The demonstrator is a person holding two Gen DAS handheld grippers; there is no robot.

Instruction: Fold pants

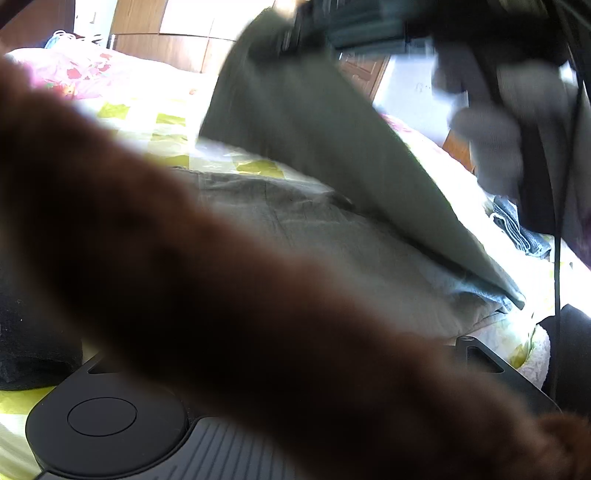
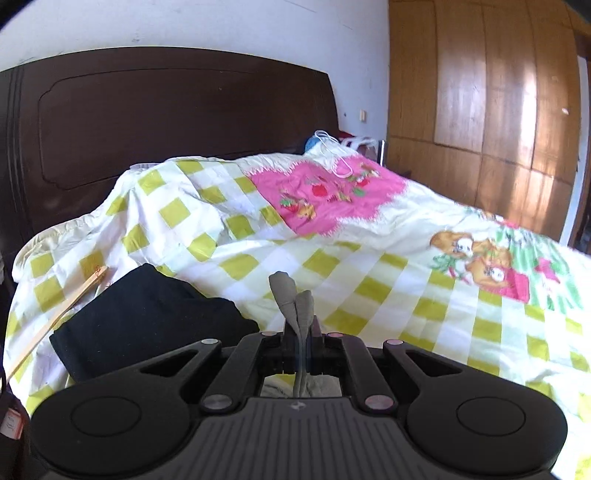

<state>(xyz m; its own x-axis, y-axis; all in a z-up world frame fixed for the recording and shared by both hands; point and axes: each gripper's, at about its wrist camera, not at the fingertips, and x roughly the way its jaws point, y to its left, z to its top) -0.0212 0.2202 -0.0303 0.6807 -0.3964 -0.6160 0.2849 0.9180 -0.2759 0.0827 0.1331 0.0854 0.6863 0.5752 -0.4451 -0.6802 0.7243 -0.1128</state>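
Grey-green pants (image 1: 295,206) fill the left wrist view: one part lies flat and creased on the checked bedspread (image 1: 147,114), while another part rises as a taut sheet toward the right gripper (image 1: 354,26), blurred at the top edge. A brown furry sleeve (image 1: 221,295) crosses close to the lens and hides the left gripper's fingers, so whether it is open or holds anything cannot be told.

From the right wrist view, the right gripper (image 2: 297,332) is clamped nearly closed on a bunched fold of the grey pants (image 2: 291,299), above the bedspread (image 2: 369,258). A black garment (image 2: 147,317) lies just beside it.

Judging by this, one fold is in progress; laying it down and smoothing remain.
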